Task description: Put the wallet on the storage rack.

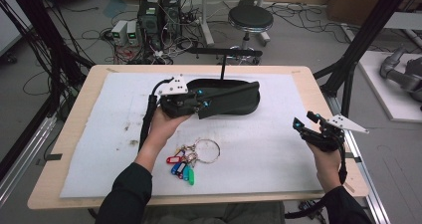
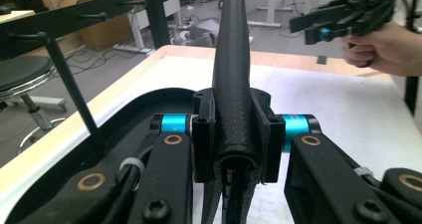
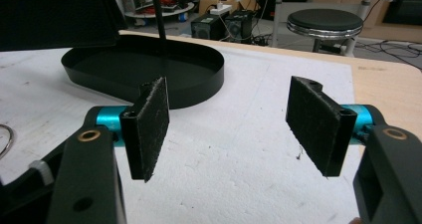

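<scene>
My left gripper (image 1: 204,104) is shut on a long black leather-like strip (image 1: 234,90), held on edge over the black oval tray (image 1: 251,108). In the left gripper view the strip (image 2: 233,59) runs straight out from between the pressed pads of that gripper (image 2: 233,134), with the tray rim (image 2: 149,95) below on the left. My right gripper (image 1: 304,121) hovers open near the table's right edge, nothing between its pads (image 3: 149,124). A key ring with coloured tags (image 1: 185,165) lies on the white mat in front of the tray.
A thin black post (image 1: 222,67) with a pegged crossbar (image 1: 224,51) rises from the tray's far side. The white mat (image 1: 268,149) covers most of the wooden table. A stool (image 1: 250,20), computers and cables stand on the floor beyond.
</scene>
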The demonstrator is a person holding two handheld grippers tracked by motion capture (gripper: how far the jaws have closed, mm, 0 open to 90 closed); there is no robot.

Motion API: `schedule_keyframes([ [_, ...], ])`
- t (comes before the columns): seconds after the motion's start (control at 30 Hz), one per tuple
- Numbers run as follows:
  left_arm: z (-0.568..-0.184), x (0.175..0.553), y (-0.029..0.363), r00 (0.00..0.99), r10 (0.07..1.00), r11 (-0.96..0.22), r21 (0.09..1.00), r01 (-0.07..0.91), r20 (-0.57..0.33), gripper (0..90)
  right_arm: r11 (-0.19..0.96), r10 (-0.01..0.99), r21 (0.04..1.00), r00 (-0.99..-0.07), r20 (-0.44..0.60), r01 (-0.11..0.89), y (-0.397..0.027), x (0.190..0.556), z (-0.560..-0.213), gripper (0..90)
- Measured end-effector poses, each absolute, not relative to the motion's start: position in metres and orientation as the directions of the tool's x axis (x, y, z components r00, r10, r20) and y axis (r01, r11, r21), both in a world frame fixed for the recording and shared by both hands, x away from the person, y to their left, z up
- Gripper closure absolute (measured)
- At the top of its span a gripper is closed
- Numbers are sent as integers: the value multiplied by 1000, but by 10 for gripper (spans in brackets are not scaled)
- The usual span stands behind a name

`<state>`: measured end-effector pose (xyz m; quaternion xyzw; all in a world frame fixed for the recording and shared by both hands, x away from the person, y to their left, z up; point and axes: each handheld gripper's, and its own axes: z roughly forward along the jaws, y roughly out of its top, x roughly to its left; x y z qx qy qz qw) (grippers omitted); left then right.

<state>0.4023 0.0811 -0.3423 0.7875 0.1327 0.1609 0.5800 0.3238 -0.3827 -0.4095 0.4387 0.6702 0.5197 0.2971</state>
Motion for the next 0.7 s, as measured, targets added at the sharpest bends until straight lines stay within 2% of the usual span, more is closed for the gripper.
schedule_keyframes([
  [0.3, -354, 428, 76, 899, 424, -319, 947, 38, 107, 741, 61, 903, 954, -424, 71, 292, -386, 327, -411, 340],
  [0.7, -378, 465, 61, 876, 455, -372, 928, 21, 163, 741, 66, 903, 955, -425, 67, 290, -385, 327, -412, 341],
])
